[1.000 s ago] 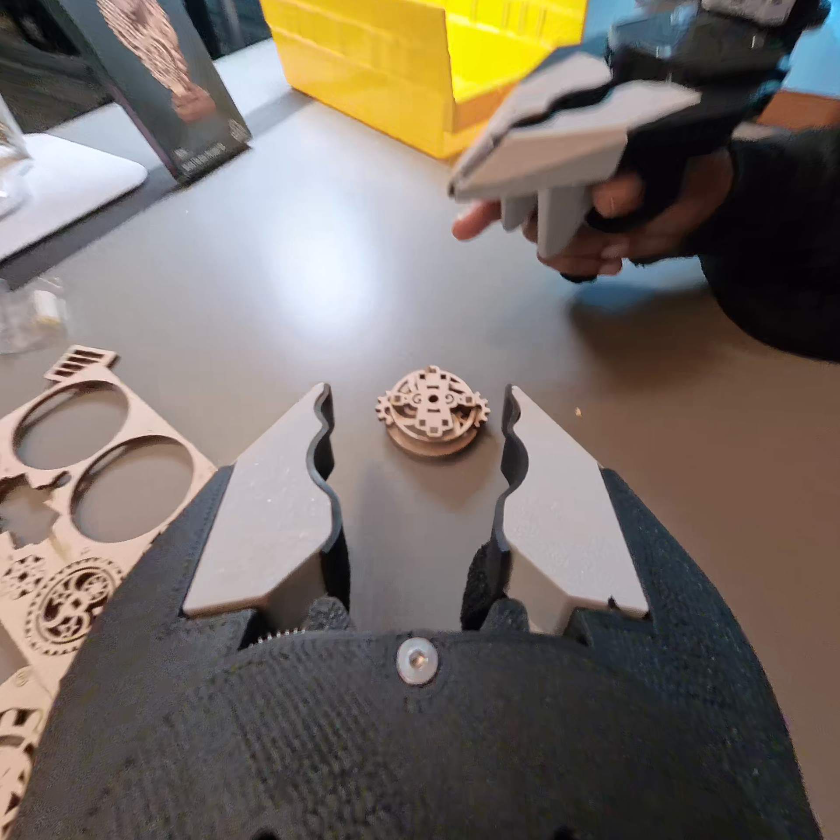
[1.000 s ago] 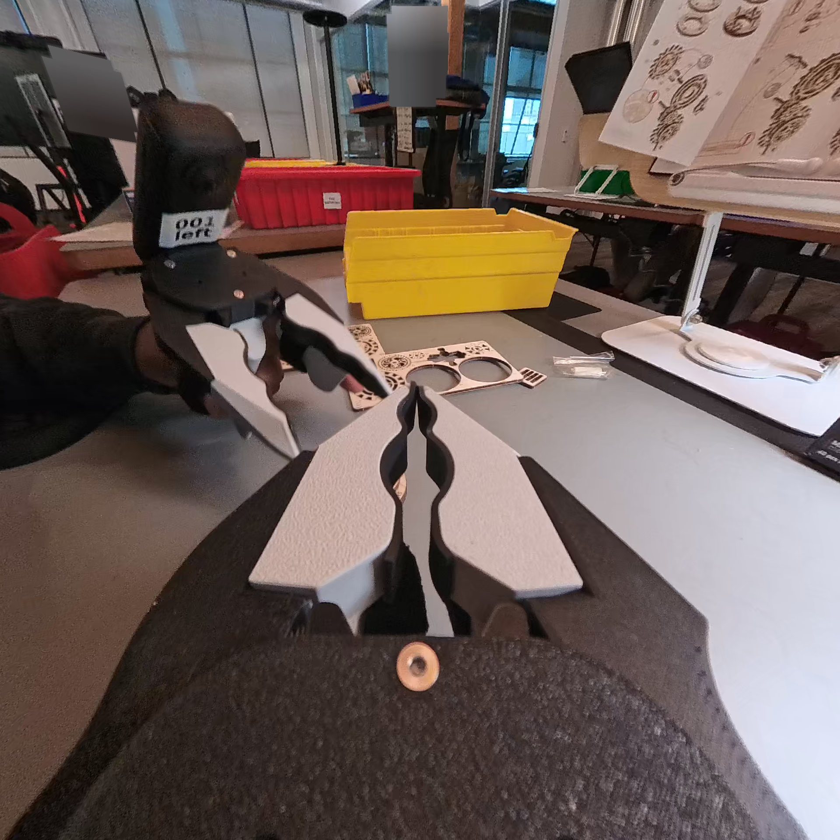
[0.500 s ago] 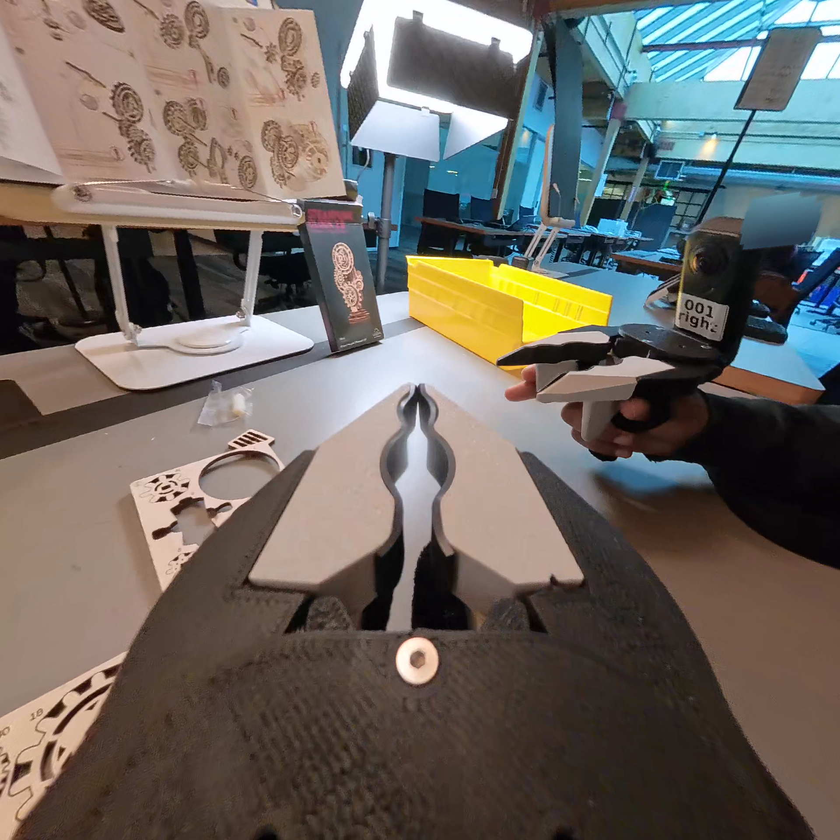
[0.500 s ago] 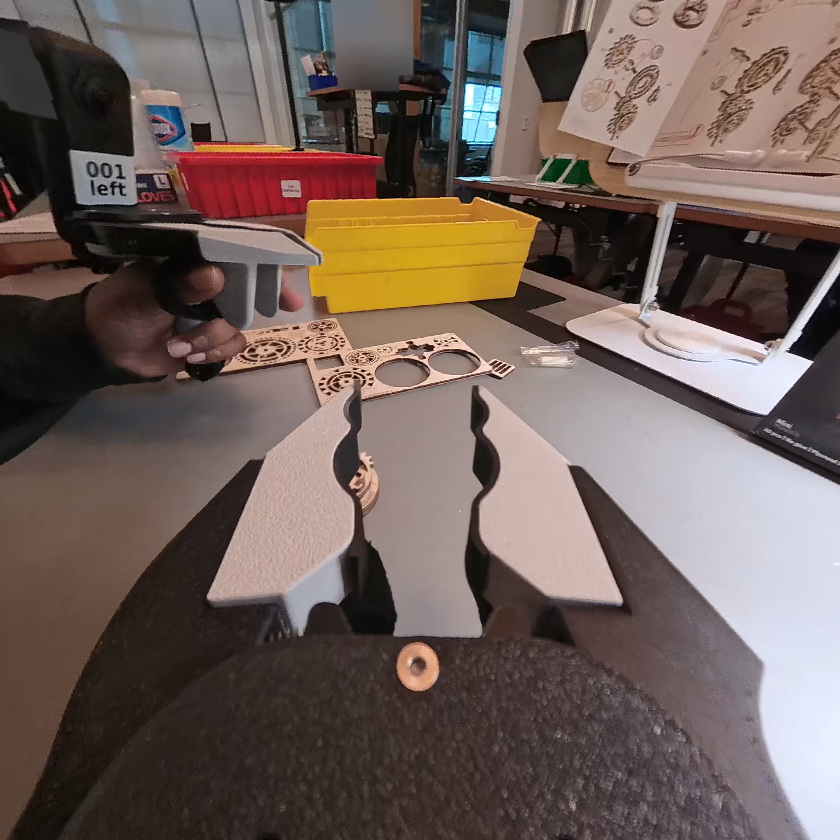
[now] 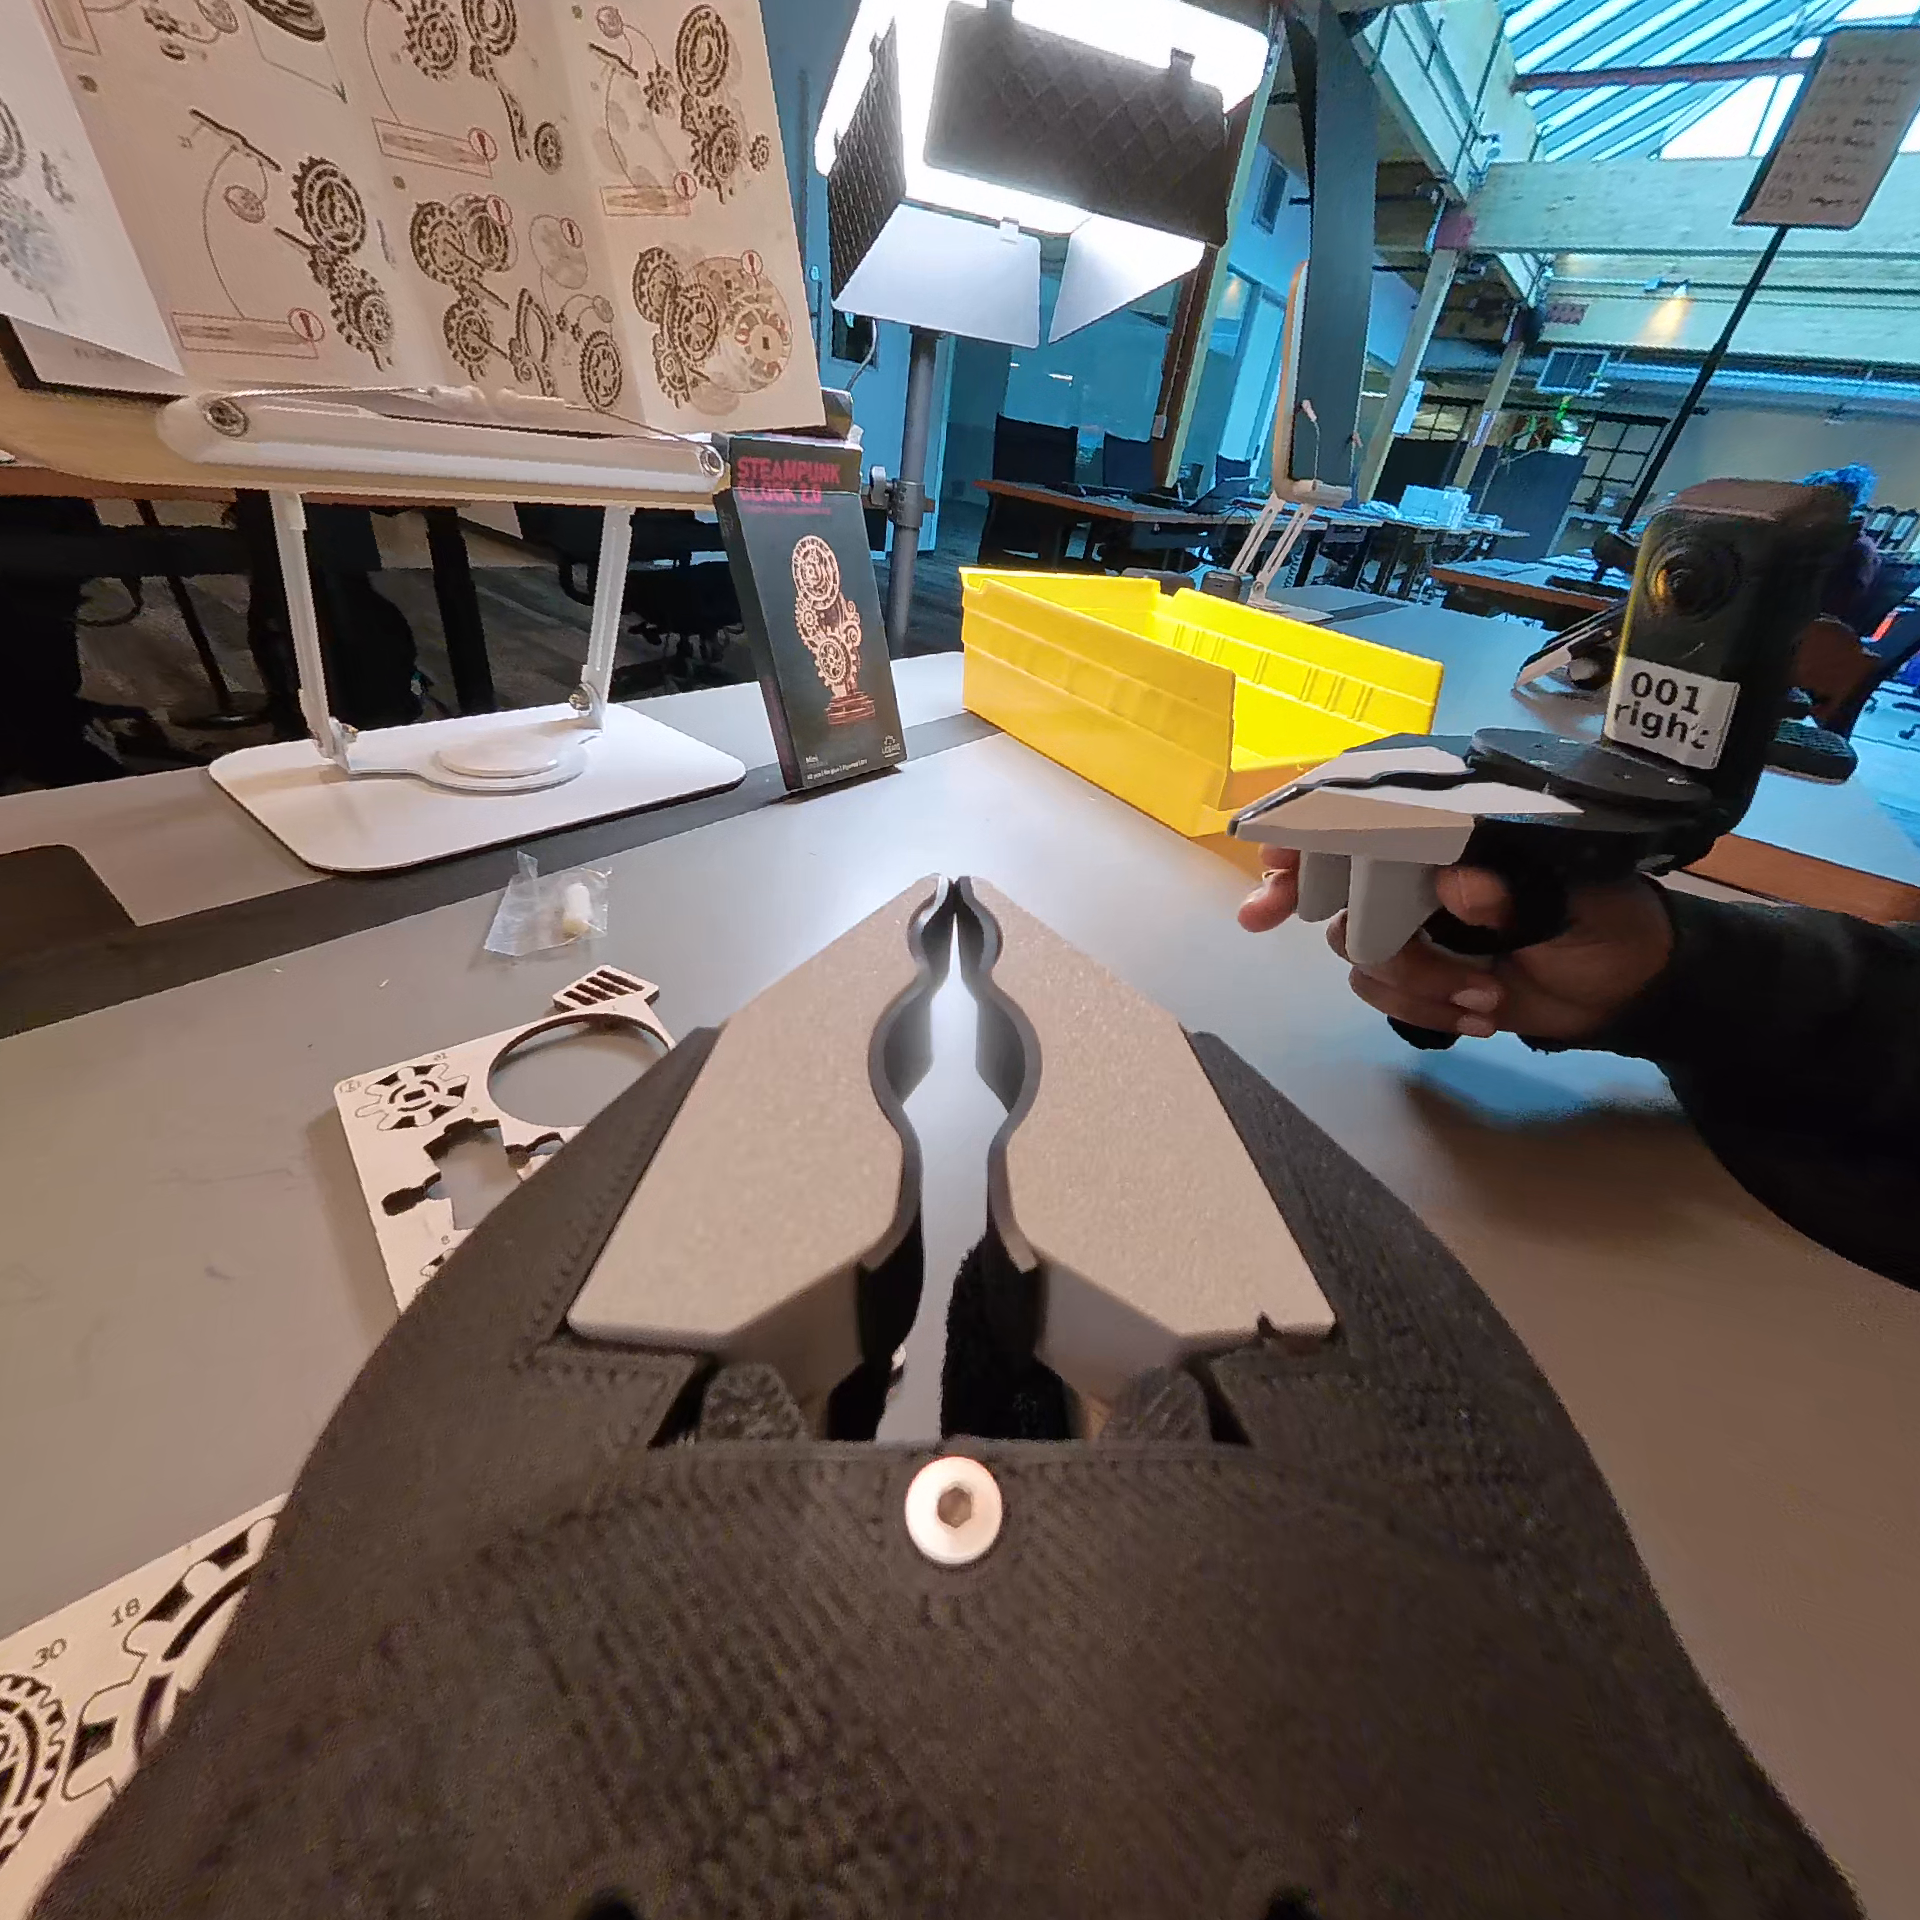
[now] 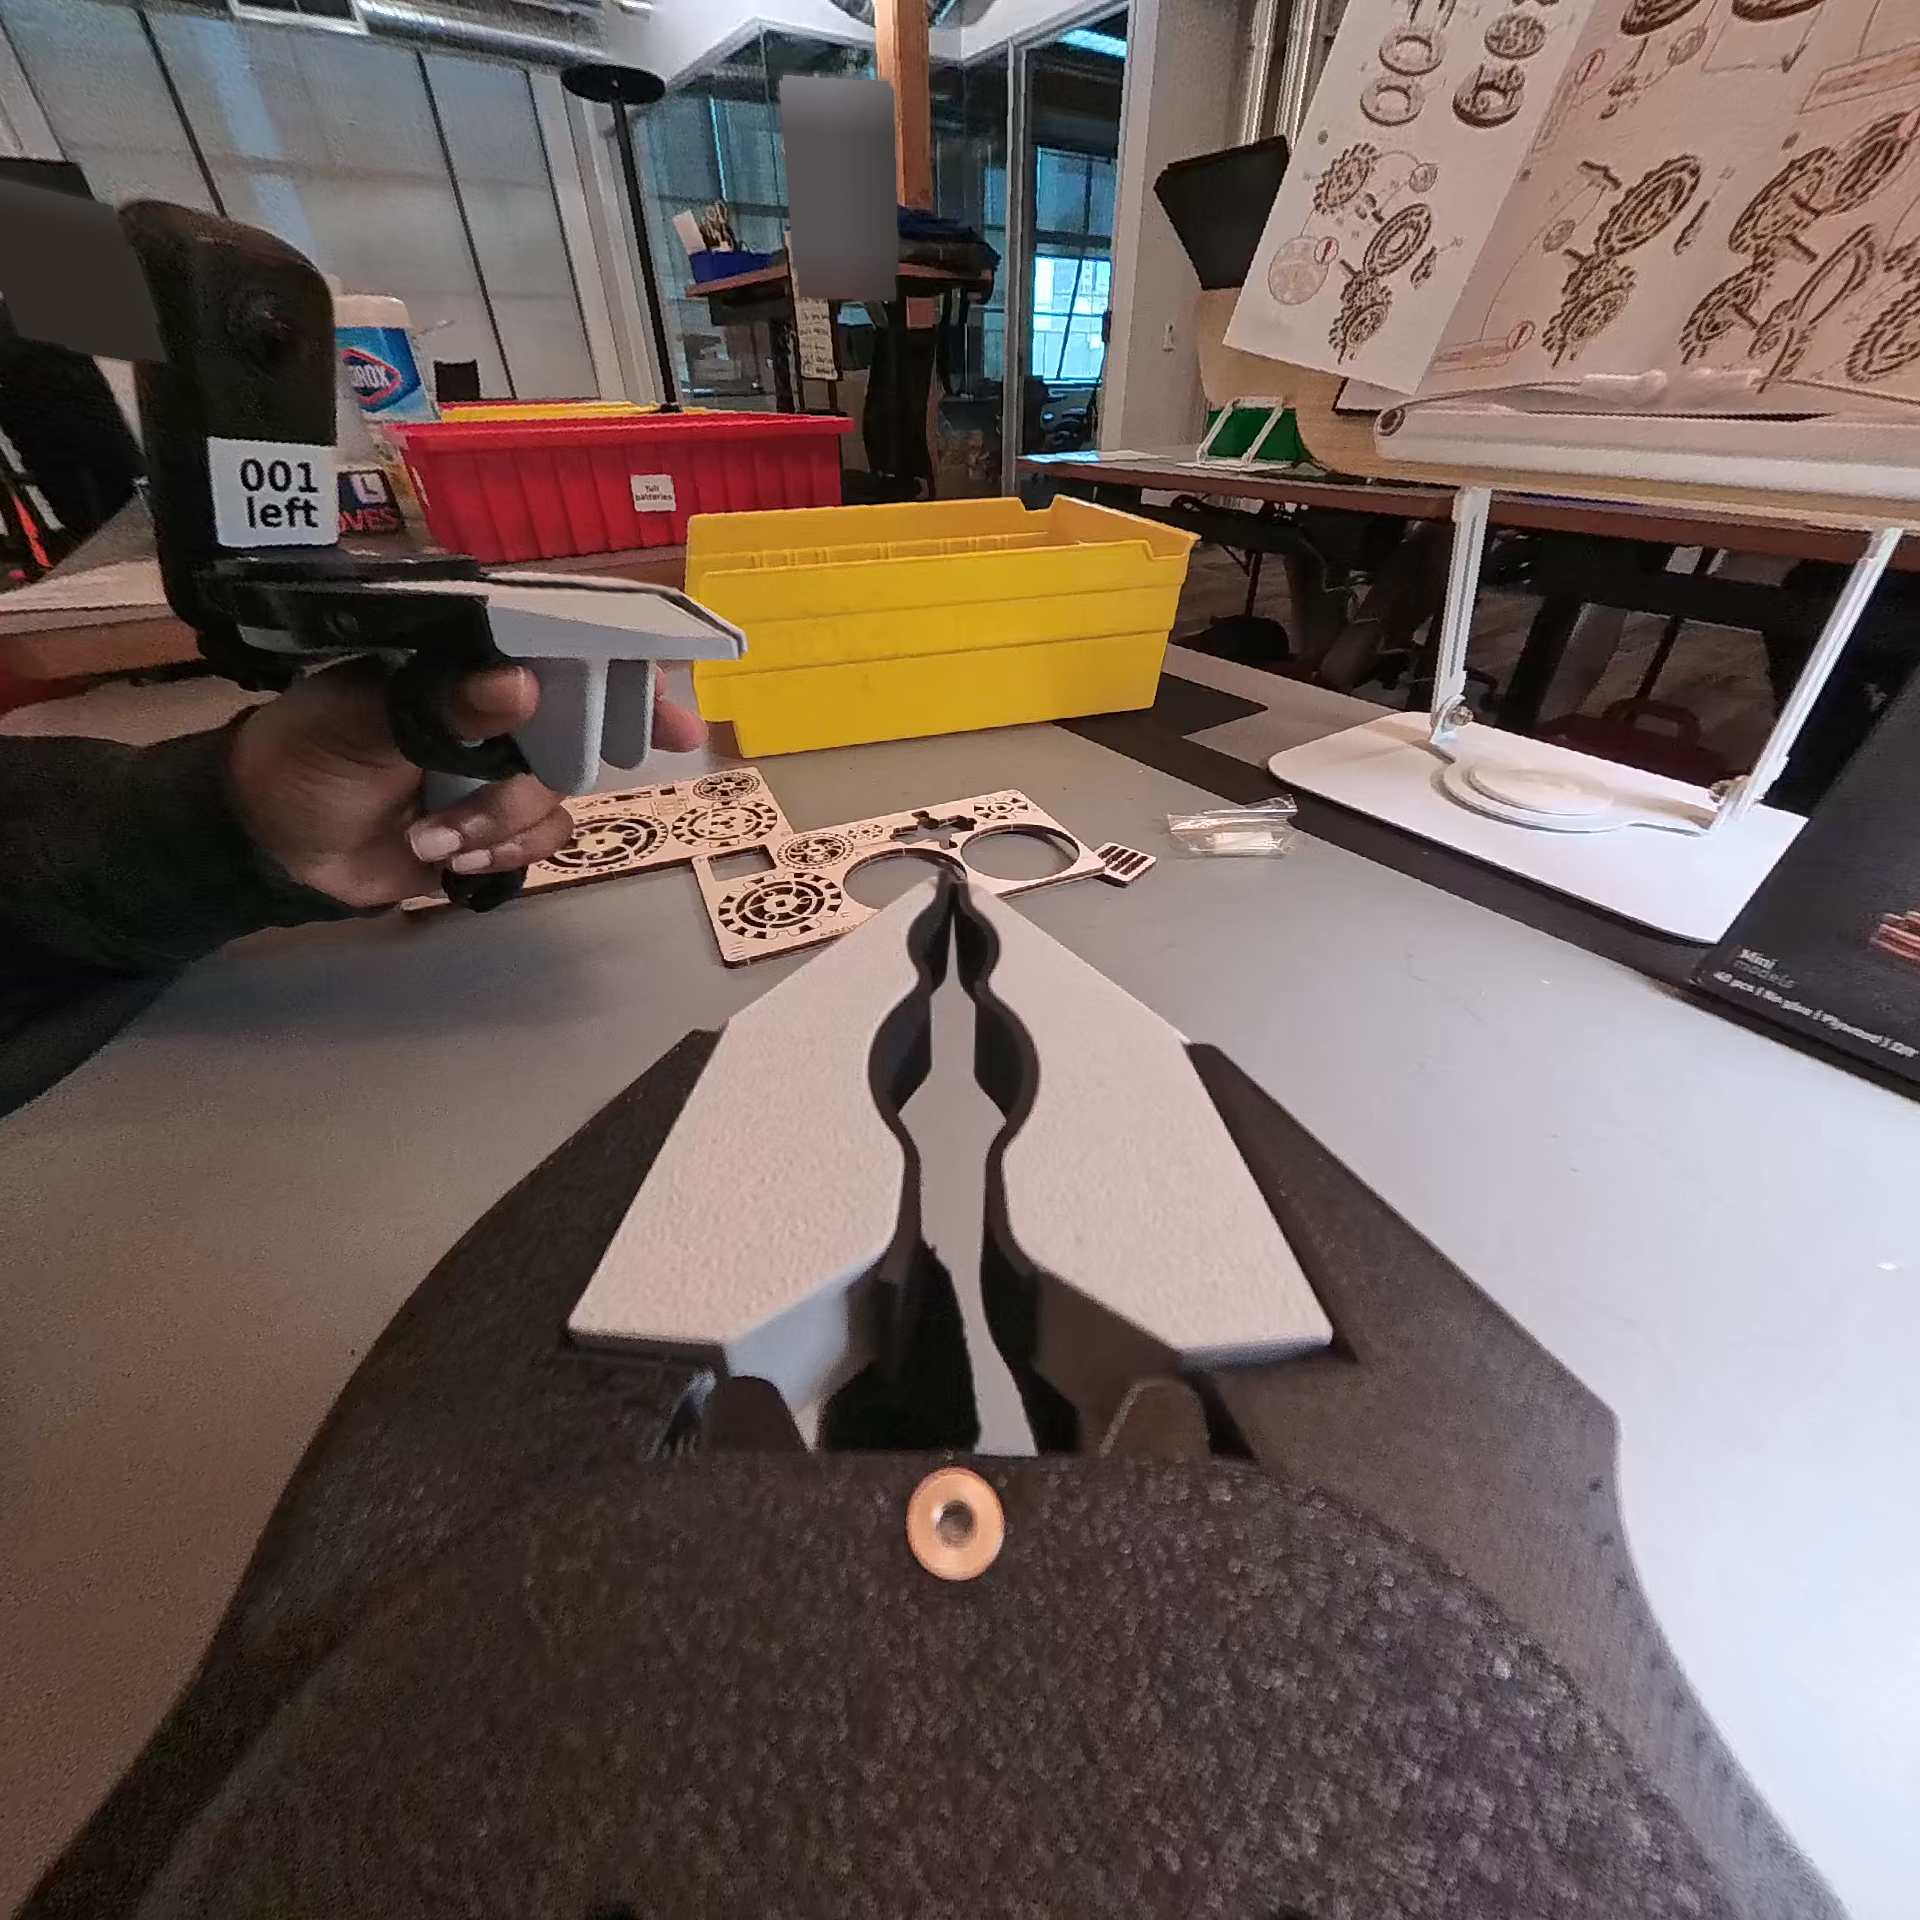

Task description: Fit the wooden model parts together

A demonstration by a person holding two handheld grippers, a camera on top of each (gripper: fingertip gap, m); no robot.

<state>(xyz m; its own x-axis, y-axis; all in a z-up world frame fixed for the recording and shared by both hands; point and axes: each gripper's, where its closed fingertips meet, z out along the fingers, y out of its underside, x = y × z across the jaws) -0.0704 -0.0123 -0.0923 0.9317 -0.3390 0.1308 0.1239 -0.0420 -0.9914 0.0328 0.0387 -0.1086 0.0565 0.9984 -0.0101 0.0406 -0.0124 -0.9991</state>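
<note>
My left gripper [image 5: 954, 885] is shut with nothing between its fingertips, held level above the grey table [image 5: 1039, 831]. It also shows in the right wrist view [image 6: 727, 639], shut, in a person's hand. My right gripper [image 6: 948, 885] is shut with nothing between its tips; it also shows in the left wrist view [image 5: 1252, 826]. A wooden parts sheet with two round holes [image 6: 774, 909] lies just beyond my right tips, and a second sheet [image 6: 623, 836] lies under the left hand. The sheets also show in the left wrist view [image 5: 416, 1112] [image 5: 62, 1714]. No loose wooden assembly is in view.
A yellow bin [image 5: 1143, 686] [image 6: 935, 623] stands at the back of the table. A dark product box [image 5: 821, 623], a white stand with instruction pages [image 5: 468, 790] [image 6: 1538, 821] and a small plastic bag [image 5: 545, 914] [image 6: 1231, 831] are nearby. A red bin [image 6: 623, 478] sits farther back. Tip to tip, the grippers are about 12 cm apart.
My left gripper was open around a round wooden gear assembly, then shut and tilted up level. My right gripper opened beside that assembly, then shut with nothing in it. The assembly left both views.
</note>
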